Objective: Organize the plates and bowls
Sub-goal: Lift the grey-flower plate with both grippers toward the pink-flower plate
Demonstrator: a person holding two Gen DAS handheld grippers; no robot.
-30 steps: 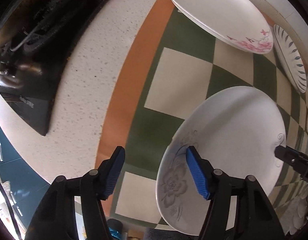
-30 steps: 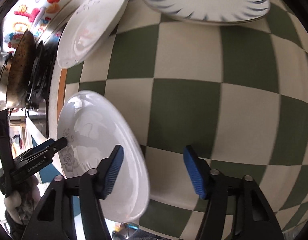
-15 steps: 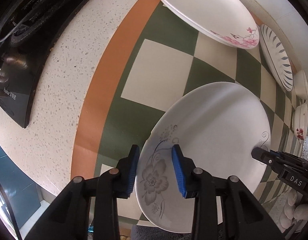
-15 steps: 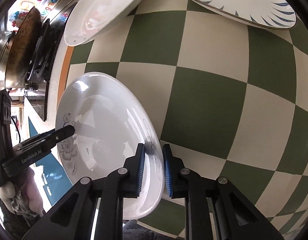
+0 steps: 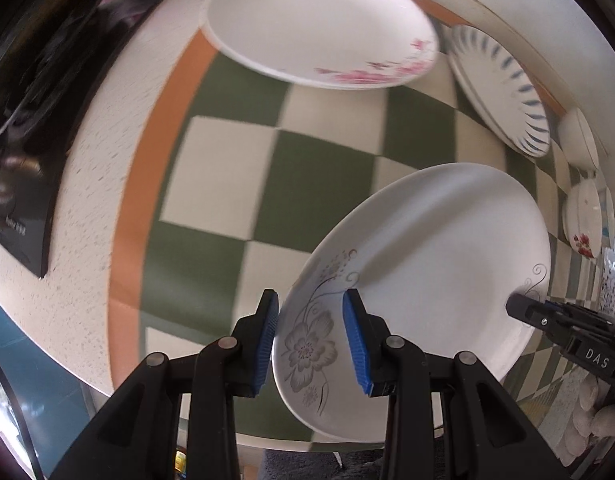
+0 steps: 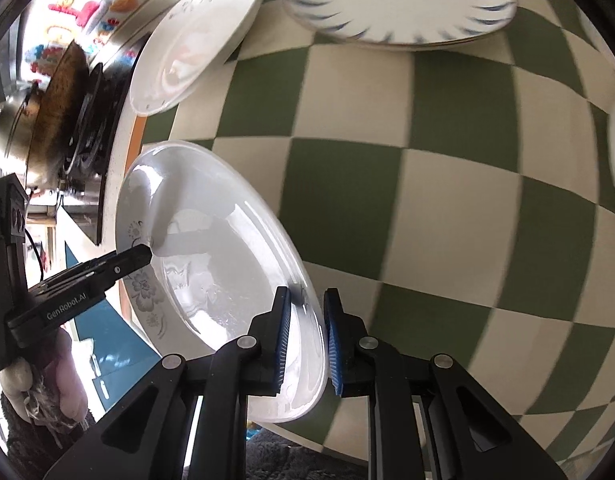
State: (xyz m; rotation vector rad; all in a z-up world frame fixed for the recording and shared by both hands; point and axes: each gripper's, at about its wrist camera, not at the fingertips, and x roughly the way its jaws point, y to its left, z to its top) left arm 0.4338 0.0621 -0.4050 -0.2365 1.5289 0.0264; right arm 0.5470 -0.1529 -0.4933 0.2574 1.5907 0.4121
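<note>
Both tongs, left tongs [image 5: 309,334] and right tongs [image 6: 305,338], pinch opposite rims of the round white grey-flower plate [image 5: 427,280], lifted and tilted between them. The pink-flower plate [image 5: 319,24] ahead looks like its pile; bowls wait.

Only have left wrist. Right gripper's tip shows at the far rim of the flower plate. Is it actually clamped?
Observer: Yes. In the right wrist view the right gripper has one pad on each face of the plate rim, shut on it.
Operator: What's on the stove? It's a dark blur here.
Observer: A dark pan, with a steel pot beside it.
</note>
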